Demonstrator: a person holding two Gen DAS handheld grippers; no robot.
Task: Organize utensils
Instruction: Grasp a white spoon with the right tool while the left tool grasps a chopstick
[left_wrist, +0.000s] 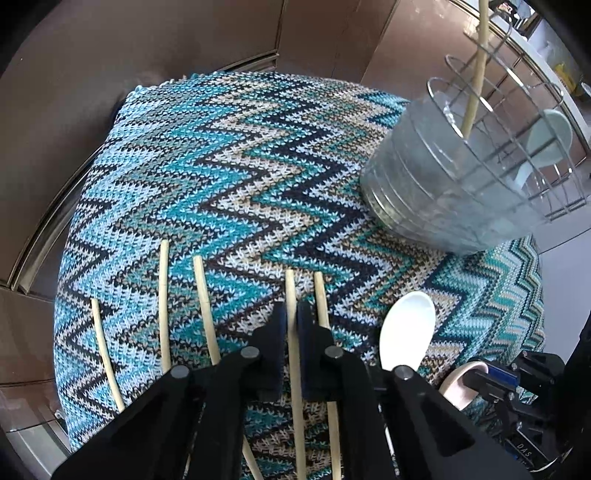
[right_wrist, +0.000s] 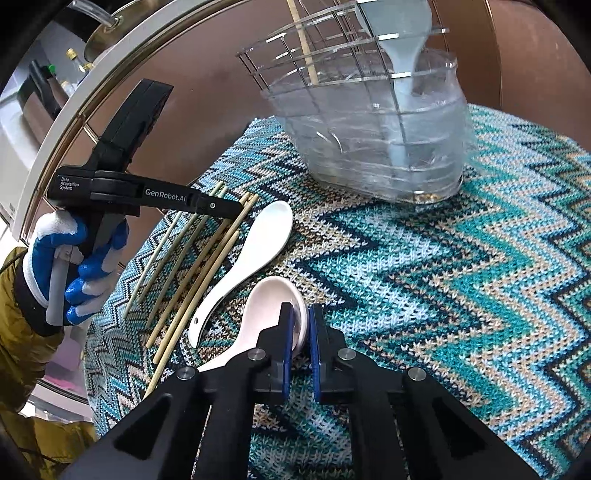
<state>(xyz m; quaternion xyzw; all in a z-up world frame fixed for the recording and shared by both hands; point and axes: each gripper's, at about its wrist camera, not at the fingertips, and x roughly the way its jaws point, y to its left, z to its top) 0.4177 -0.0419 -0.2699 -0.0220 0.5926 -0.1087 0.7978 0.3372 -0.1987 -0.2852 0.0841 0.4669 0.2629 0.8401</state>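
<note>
Left gripper (left_wrist: 291, 317) is sitting low over the zigzag knit mat (left_wrist: 229, 177), fingers (left_wrist: 277, 325) narrowed around one bamboo chopstick (left_wrist: 291, 295); contact looks likely, though whether they are truly pinching it cannot be told. Four more chopsticks (left_wrist: 201, 295) are lying roughly parallel on the mat, three toward 9 o'clock of the held one and one just beside it toward 3 o'clock. A white spoon (left_wrist: 406, 328) is lying bowl-up at 3 o'clock of the fingers.

Right gripper (right_wrist: 300, 325) is closing narrowly on the rim of a pale pink spoon (right_wrist: 273, 302); the left pad is lying over the bowl and the right pad is just outside the rim. The white spoon is resting just beside it at 11 o'clock, and the chopstick row beyond that, under the left gripper held by a blue-gloved hand (right_wrist: 74, 266).

Clear utensil holder (right_wrist: 373, 147) is standing on the mat at 12 o'clock in the right wrist view, carrying a pale blue spoon (right_wrist: 402, 55) and one upright chopstick (right_wrist: 304, 48). Mat is covering a brown tabletop (left_wrist: 55, 110).
</note>
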